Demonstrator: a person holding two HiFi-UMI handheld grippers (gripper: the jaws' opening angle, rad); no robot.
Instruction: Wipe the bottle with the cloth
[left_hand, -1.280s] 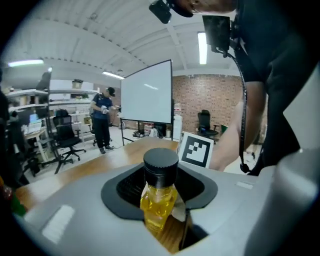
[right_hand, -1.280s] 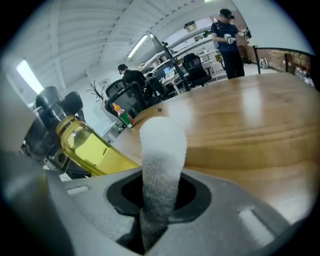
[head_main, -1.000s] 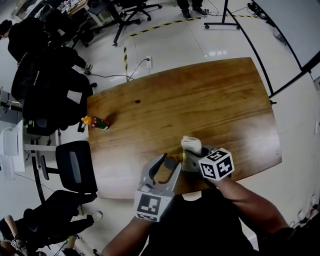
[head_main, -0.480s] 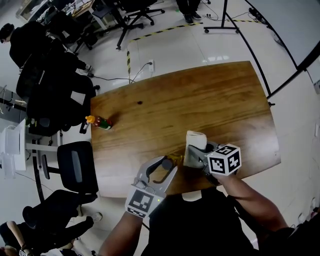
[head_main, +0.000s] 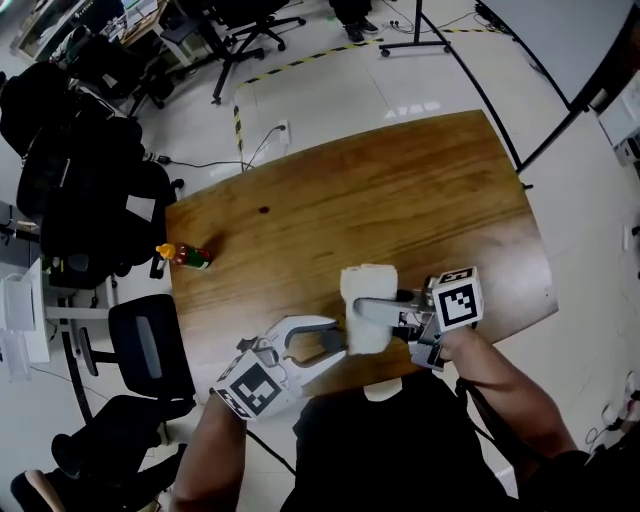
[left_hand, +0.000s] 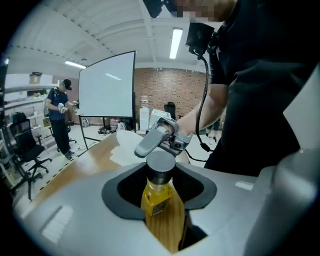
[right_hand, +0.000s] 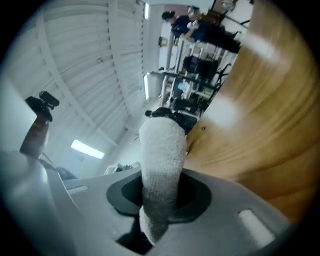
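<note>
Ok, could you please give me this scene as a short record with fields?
left gripper: shut on the bottle, yellow liquid, grey cap; jaws have just been closing
right gripper: shut on the cloth, white
cloth and bottle: close together, contact unclear
table: wooden; a second small bottle lies near its left edge in the head view

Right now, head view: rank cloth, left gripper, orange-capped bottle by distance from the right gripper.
1. The cloth: clamped in the right gripper itself.
2. The left gripper: just left, near table edge; jaws just closed on a yellow bottle.
3. The orange-capped bottle: table's far left edge.
</note>
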